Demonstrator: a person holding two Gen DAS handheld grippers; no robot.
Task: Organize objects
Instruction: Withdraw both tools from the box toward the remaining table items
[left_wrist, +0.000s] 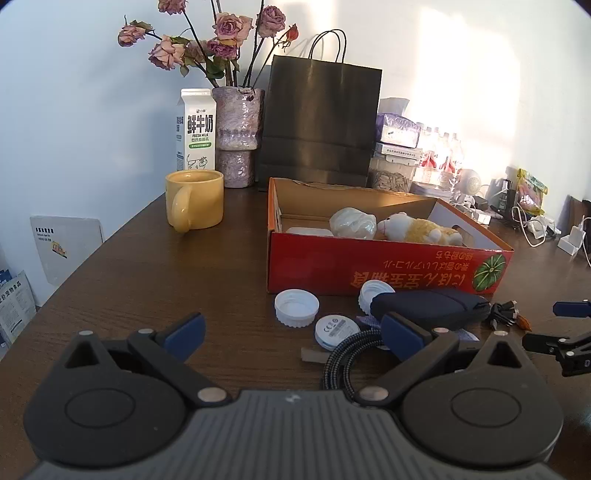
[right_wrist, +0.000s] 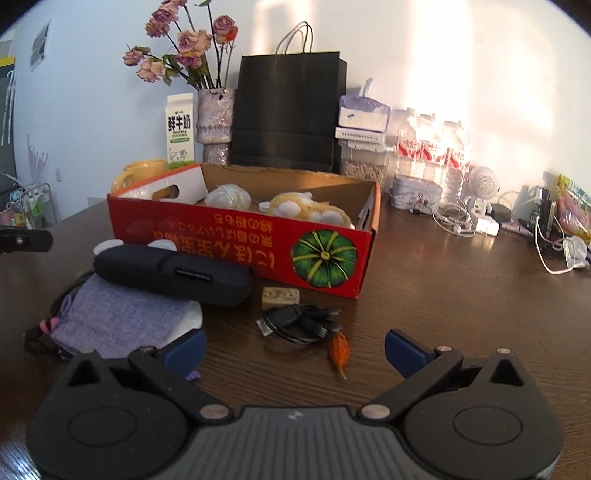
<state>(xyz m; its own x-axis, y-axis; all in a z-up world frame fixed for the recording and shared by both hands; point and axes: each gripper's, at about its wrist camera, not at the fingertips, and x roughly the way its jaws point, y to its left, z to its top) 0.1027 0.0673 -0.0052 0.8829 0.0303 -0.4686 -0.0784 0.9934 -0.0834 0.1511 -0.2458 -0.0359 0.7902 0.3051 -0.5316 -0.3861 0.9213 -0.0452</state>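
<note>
Red cardboard box sits mid-table and already contains a plush toy and a white wrapped bundle. Loose items lie at its near wall: two white caps, a round white disc, a braided cable, a dark zip case. Left gripper hangs released and empty above the table, caps at its 12 o'clock. Right gripper likewise spread, holding nothing.

Judgement: collection is part done; the next move calls for descending squarely on one small item.

Only the right view shows the grey pouch, a small tile, the black cord bundle and an orange trinket at 12 o'clock.
</note>
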